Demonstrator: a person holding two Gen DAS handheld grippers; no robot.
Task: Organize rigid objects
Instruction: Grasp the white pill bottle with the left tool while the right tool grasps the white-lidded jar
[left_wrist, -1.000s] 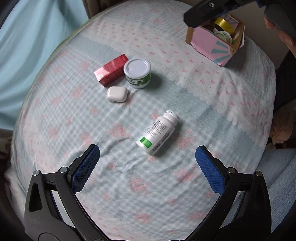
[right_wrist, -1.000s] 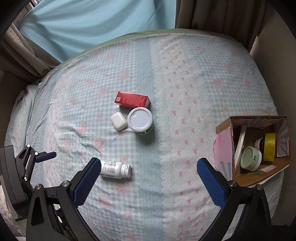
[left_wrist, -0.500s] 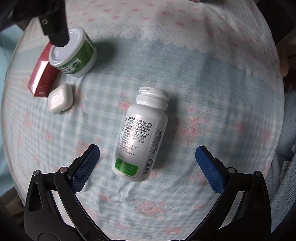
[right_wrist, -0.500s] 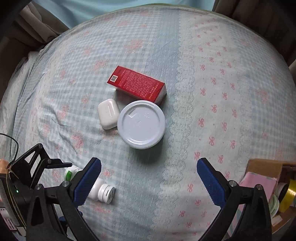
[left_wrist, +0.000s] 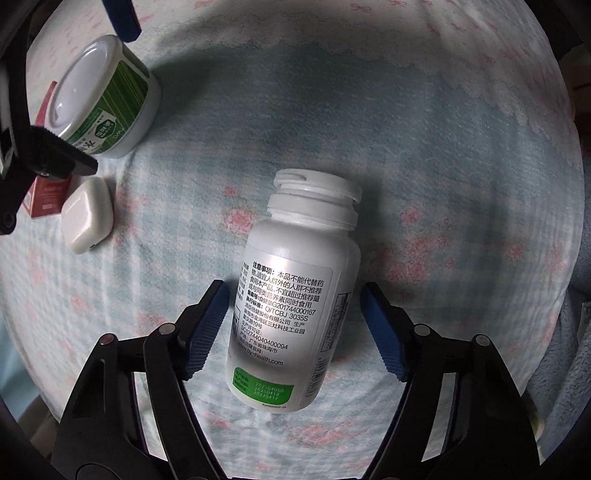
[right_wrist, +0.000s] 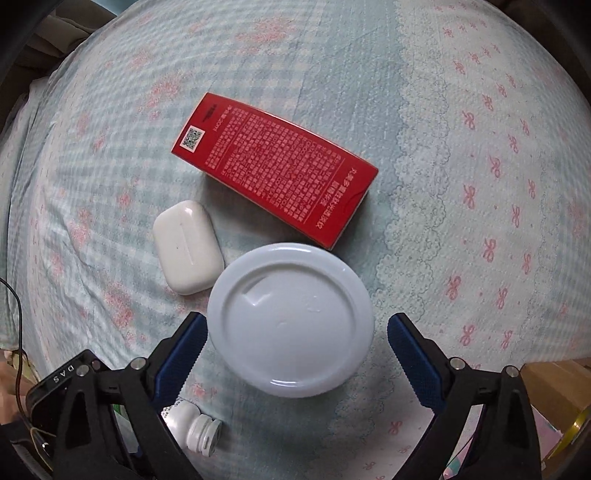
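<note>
A white pill bottle with a green label patch lies on its side on the bed cover. My left gripper points down over it with a blue pad on each side of its body. The jaws are closing, and a thin gap still shows at each pad. A green-labelled jar with a white lid stands upright between the fingers of my right gripper. Those jaws are closing too, and neither pad presses on the jar. The same jar shows in the left wrist view. The bottle's neck shows in the right wrist view.
A red carton and a white earbud case lie just beyond the jar, close against it. A cardboard box sits at the lower right edge. The checked, flowered bed cover spreads under everything.
Both grippers have come down close over the bed. The left jaws have narrowed around the pill bottle. The right gripper has moved over the jar and narrowed a little.
</note>
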